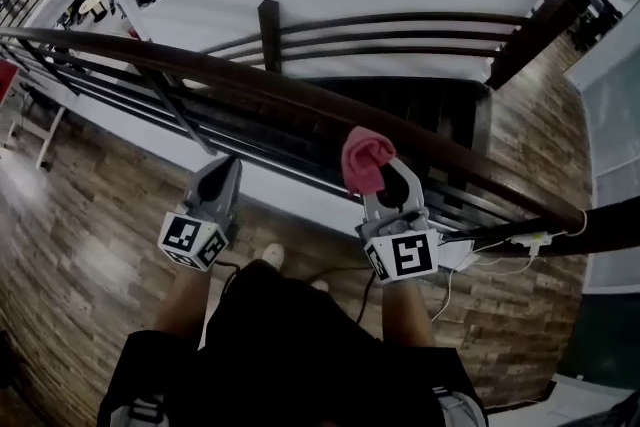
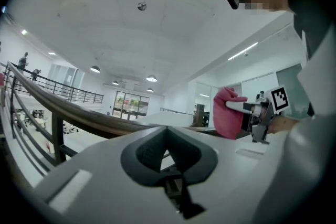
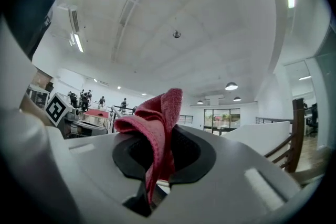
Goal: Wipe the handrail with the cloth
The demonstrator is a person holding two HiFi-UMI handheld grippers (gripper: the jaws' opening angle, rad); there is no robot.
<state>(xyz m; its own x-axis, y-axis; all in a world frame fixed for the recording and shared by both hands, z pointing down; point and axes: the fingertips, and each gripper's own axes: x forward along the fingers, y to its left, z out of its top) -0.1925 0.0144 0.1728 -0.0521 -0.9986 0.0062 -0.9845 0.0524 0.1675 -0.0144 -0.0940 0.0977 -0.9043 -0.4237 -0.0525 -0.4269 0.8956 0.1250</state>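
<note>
Right tool [image 1: 383,177] clamps pink cloth [image 1: 365,158] near handrail [image 1: 300,95].

Handrail [image 1: 300,97]: crosses in front of me, upper left to lower right.
Stairs [image 1: 420,105]: behind the handrail.
My left gripper [image 1: 228,165]: on the near side, below the handrail.
My right gripper [image 1: 388,177]: to the right of the left one, apart.
Cloth [image 1: 366,158]: between my right jaws, reaching up to the handrail's near edge.
Floor [image 1: 80,215]: beneath both.
</note>
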